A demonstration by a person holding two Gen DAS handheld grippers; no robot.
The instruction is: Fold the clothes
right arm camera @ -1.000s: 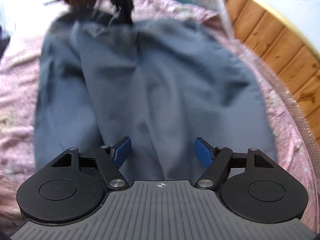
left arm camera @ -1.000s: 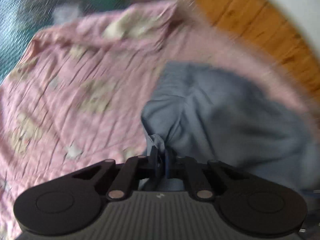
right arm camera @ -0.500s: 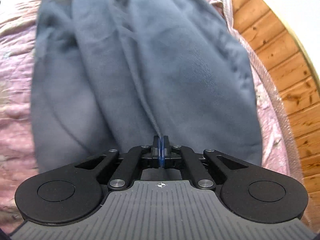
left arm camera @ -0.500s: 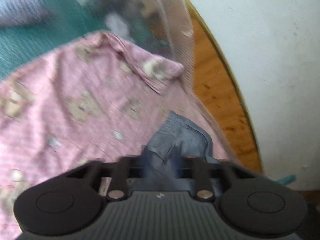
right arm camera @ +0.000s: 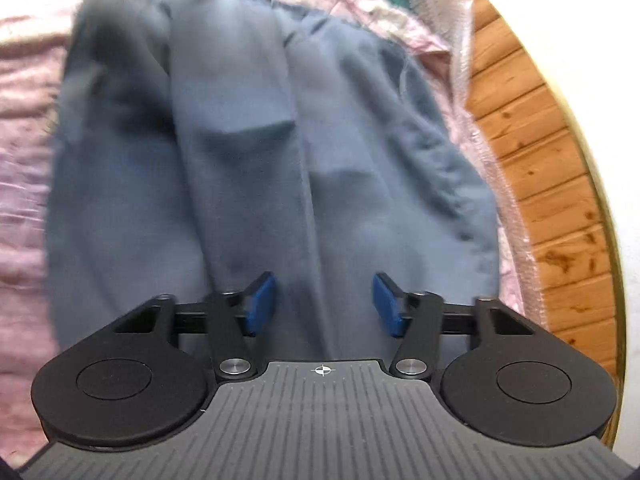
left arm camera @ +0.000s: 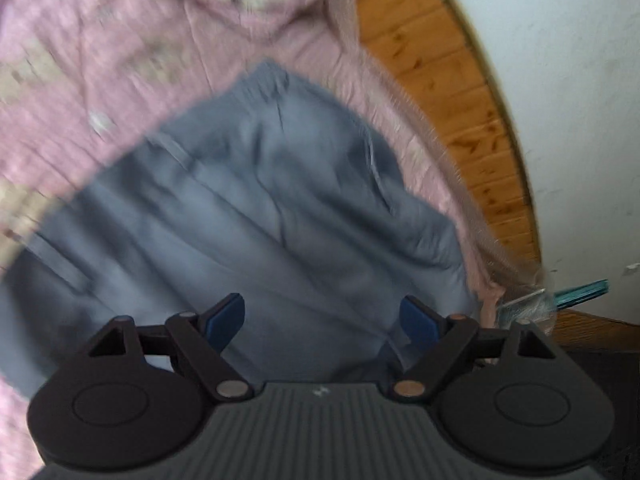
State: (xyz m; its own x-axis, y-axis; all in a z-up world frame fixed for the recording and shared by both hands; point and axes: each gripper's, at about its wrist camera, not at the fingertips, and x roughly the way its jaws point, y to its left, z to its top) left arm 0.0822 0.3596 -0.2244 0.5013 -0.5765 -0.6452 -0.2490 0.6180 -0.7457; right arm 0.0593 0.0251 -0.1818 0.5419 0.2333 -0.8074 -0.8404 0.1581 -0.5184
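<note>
Grey trousers (left arm camera: pixel 256 216), left wrist view: they lie rumpled on the pink printed bedsheet (left arm camera: pixel 100 60), near the bed's edge by the wooden floor (left arm camera: pixel 432 76). My left tongs (left arm camera: pixel 322 318) have just been opening and stand spread, nothing pinched. Right wrist view: my right tongs (right arm camera: pixel 324 304), likewise just opening, stand apart over a lengthwise crease (right arm camera: pixel 308 184), gripping nothing. I judge one fold released; next I must regrasp an end.
</note>
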